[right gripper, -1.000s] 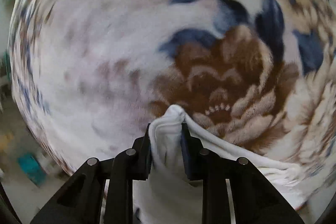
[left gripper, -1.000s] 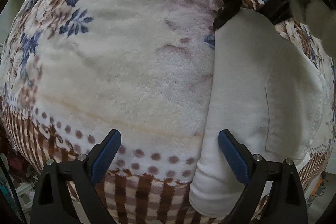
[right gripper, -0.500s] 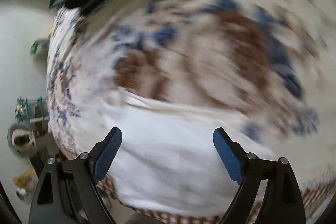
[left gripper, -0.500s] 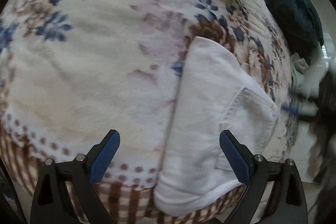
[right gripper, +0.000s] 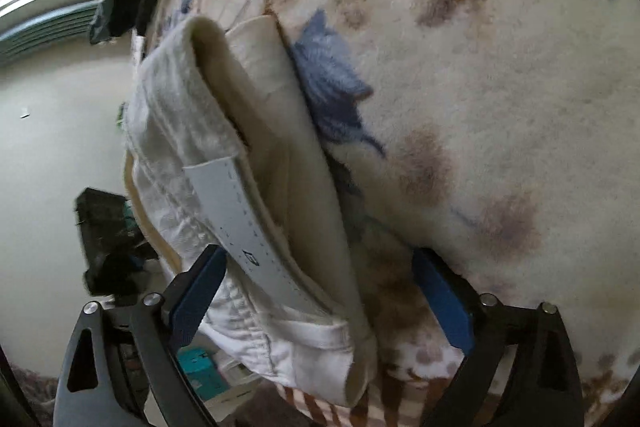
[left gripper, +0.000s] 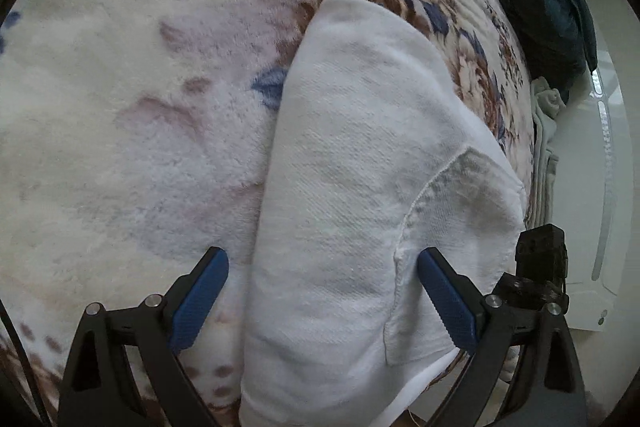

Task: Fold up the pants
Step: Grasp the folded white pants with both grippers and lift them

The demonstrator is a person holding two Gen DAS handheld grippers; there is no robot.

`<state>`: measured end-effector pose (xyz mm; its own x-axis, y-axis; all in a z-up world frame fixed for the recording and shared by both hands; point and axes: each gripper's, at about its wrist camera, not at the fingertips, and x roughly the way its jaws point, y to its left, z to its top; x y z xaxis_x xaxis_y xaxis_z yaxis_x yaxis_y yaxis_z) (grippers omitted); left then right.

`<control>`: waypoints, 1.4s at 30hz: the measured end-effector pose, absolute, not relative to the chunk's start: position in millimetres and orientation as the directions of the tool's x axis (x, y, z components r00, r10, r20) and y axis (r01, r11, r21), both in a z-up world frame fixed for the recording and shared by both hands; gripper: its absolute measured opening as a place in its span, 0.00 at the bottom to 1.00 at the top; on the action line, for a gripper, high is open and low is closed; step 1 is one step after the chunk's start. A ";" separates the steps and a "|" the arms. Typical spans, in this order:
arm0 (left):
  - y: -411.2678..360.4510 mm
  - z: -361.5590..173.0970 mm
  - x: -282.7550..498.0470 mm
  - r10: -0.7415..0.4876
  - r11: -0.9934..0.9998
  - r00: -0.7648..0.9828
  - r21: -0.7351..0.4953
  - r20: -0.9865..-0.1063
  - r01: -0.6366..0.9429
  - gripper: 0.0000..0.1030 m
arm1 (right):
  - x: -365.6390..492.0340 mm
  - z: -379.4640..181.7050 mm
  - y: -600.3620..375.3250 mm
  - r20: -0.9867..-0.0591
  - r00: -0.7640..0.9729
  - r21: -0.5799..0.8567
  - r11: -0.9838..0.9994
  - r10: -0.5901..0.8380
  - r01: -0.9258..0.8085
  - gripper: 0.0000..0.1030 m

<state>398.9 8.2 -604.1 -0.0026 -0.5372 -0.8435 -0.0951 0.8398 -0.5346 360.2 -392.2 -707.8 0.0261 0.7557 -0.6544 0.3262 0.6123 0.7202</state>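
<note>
On the floral blanket [left gripper: 132, 115], both open grippers [left gripper: 320, 301] [right gripper: 316, 301] should straddle the folded pants [left gripper: 360, 187] squarely before pinching.

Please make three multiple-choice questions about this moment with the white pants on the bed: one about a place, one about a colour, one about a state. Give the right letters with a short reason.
1. Where do the folded pants lie?
A. on the floral blanket
B. on the floor
C. in a basket

2. What colour are the pads on the gripper fingers?
A. red
B. blue
C. green

3. In what state is the left gripper?
A. shut on the pants
C. shut on the blanket
B. open

Answers: 1 A, the pants rest on the fleece blanket. 2 B, both pads show blue. 3 B, its jaws stand wide apart and hold nothing; the right gripper is open too.
</note>
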 end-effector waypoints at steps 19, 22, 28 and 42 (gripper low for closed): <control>-3.8 -571.8 393.2 -0.580 0.815 0.072 -0.579 -0.812 0.036 0.27 | 366.1 -699.3 -334.5 -0.697 0.049 0.697 0.659 0.716 0.283 0.47; -8.4 -548.7 395.1 -0.578 0.816 0.087 -0.575 -0.811 0.057 0.25 | 362.9 -684.5 -329.6 -0.697 0.076 0.701 0.655 0.713 0.281 0.41; 0.8 -489.8 408.6 -0.578 0.815 0.127 -0.575 -0.806 0.065 0.25 | 373.8 -624.3 -321.2 -0.685 0.105 0.723 0.654 0.721 0.225 0.38; 53.3 -367.7 583.3 -0.591 0.806 0.207 -0.581 -0.780 0.112 0.26 | 526.2 -460.6 -280.9 -0.706 0.199 0.705 0.700 0.680 0.108 0.38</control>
<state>583.3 53.3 -367.7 0.2067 -0.5907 -0.7800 0.1122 0.8062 -0.5808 526.2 -280.9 -460.6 0.1990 0.6799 -0.7058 0.1084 0.7005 0.7054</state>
